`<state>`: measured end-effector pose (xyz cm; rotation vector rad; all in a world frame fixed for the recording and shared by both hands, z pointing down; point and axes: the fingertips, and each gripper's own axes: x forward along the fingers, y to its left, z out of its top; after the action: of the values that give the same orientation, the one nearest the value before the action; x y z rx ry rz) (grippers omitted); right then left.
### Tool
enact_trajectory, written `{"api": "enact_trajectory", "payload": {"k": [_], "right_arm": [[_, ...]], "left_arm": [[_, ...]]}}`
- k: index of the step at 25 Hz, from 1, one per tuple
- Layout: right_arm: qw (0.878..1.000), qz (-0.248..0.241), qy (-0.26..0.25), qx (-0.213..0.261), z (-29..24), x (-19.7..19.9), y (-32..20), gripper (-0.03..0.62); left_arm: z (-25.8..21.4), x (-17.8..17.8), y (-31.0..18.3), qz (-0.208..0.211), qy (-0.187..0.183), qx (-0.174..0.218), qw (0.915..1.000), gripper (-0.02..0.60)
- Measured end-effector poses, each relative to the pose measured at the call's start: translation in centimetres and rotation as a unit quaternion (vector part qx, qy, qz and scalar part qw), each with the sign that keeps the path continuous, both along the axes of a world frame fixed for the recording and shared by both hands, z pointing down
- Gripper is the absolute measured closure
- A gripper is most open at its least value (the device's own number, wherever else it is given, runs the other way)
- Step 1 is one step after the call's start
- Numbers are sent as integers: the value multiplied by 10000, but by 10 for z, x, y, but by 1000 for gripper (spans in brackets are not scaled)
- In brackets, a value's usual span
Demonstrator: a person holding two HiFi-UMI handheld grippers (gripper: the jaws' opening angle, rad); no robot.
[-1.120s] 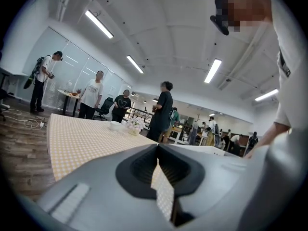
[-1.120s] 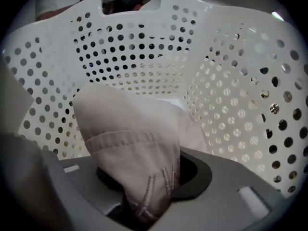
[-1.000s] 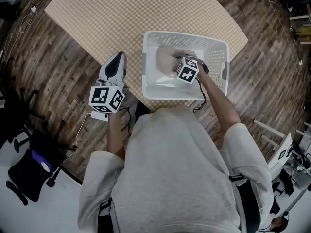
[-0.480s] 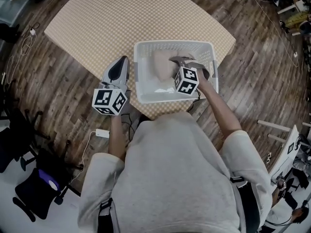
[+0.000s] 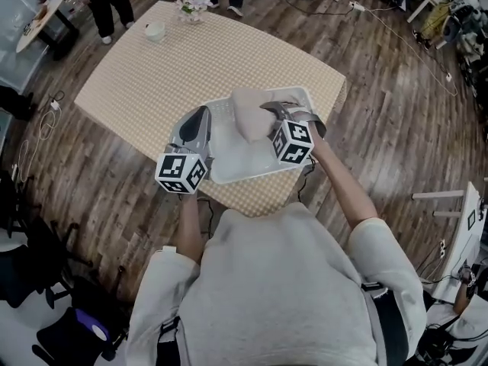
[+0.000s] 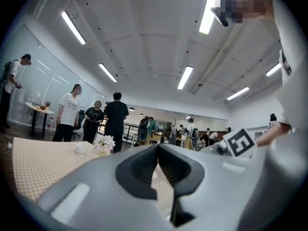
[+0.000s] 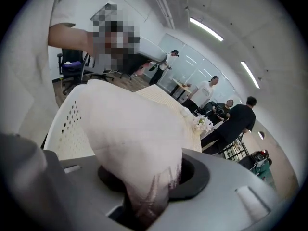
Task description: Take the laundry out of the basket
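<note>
Gripping a bunched, pale pinkish piece of laundry [image 5: 248, 114], my right gripper [image 5: 272, 113] has its jaws narrowed onto the fabric; in the right gripper view the cloth billows up from between them and fills most of the frame. The laundry hangs over the far half of the white perforated basket [image 5: 231, 175], its top edge level with the far rim, and I cannot tell whether its lower folds touch the basket floor. My left gripper [image 5: 201, 117] hovers at the basket's left wall, and in its own view its jaws are pressed together at the tips with nothing between them. The basket stands at the near edge of a table under a checked cloth [image 5: 145, 78]. A small bunch of flowers [image 5: 191, 2] and a cup [image 5: 155, 30] stand at the far side, well apart from the basket. A wooden floor [image 5: 396, 120] surrounds the table.
</note>
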<state>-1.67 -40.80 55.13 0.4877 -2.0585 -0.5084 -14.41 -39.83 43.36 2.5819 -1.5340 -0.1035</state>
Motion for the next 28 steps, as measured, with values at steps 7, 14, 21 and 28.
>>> {"api": "enact_trajectory", "payload": {"k": [7, 14, 21, 28], "right_arm": [[8845, 1493, -4061, -1746, -57, 7, -2, 431], [7939, 1942, -5479, -1784, -77, 9, -7, 430], [7985, 2151, -5382, -1630, -71, 2, 19, 430], [7980, 2096, -5463, -1444, -84, 11, 51, 428]], "left_arm": [[1, 15, 13, 223, -85, -63, 9997, 571], [10, 7, 11, 422, -97, -167, 9989, 571], [39, 12, 29, 819, -35, -483, 9955, 571], [41, 21, 61, 867, 52, -466, 9951, 571]]}}
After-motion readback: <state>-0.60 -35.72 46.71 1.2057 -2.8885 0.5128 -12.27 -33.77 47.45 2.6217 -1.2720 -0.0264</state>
